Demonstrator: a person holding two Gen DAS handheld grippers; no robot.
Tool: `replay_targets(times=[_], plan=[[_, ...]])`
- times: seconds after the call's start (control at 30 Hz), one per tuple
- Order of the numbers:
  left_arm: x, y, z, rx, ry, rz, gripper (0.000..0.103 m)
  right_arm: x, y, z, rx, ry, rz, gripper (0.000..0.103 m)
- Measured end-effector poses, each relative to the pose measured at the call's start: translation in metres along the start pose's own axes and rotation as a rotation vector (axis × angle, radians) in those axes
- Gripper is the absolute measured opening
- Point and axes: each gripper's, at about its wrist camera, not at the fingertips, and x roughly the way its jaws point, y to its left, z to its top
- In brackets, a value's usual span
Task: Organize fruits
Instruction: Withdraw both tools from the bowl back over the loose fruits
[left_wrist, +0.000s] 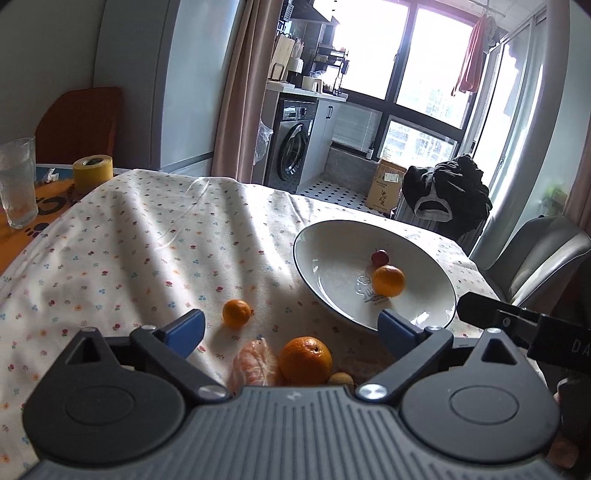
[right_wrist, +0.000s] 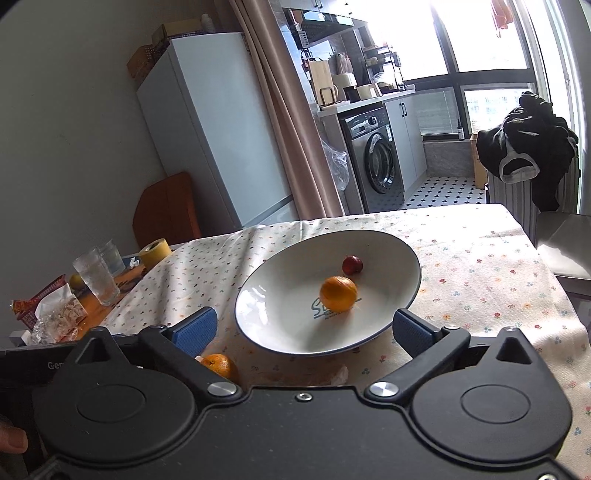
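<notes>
Although most of the fruit is still loose, the sorting is, by my reading, under way: the floral tablecloth (left_wrist: 129, 236) covers the table, and the white plate (left_wrist: 332, 236) near its right edge already holds an orange (left_wrist: 388, 280) with a small red fruit (left_wrist: 379, 257) just beyond it, the two touching or nearly so.

Toward the near edge of the cloth, outside the plate, lie the things not yet gathered. A larger orange (left_wrist: 306, 360) sits just beside a peeled citrus (left_wrist: 254, 363), with a small brownish fruit (left_wrist: 340, 378) tucked against its right side; what kind it is I cannot tell. A smaller orange (left_wrist: 237, 313) rests a little further in, apart from that cluster and left of the plate.

So two pieces look placed and four look left.

Both tools are empty. The left gripper (left_wrist: 291, 326) hangs over the near cluster with its blue pads (left_wrist: 184, 330) spread wide, the larger orange lying between and beneath them. The right gripper (right_wrist: 306, 330) is likewise spread, with nothing between its pads (right_wrist: 408, 330), hovering at the plate's near rim.

At the far left corner, off the cloth, a drinking glass (left_wrist: 16, 181) and a roll of yellow tape (left_wrist: 92, 173) stand well apart from the fruit.
</notes>
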Motion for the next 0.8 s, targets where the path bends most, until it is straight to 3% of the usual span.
replay_targets(times=[0.8], plan=[[-0.058,0.018,-0.02,0.026,-0.037,0.005,0.103,-0.038,0.02,-0.019,-0.039,0.002,-0.027,0.103]])
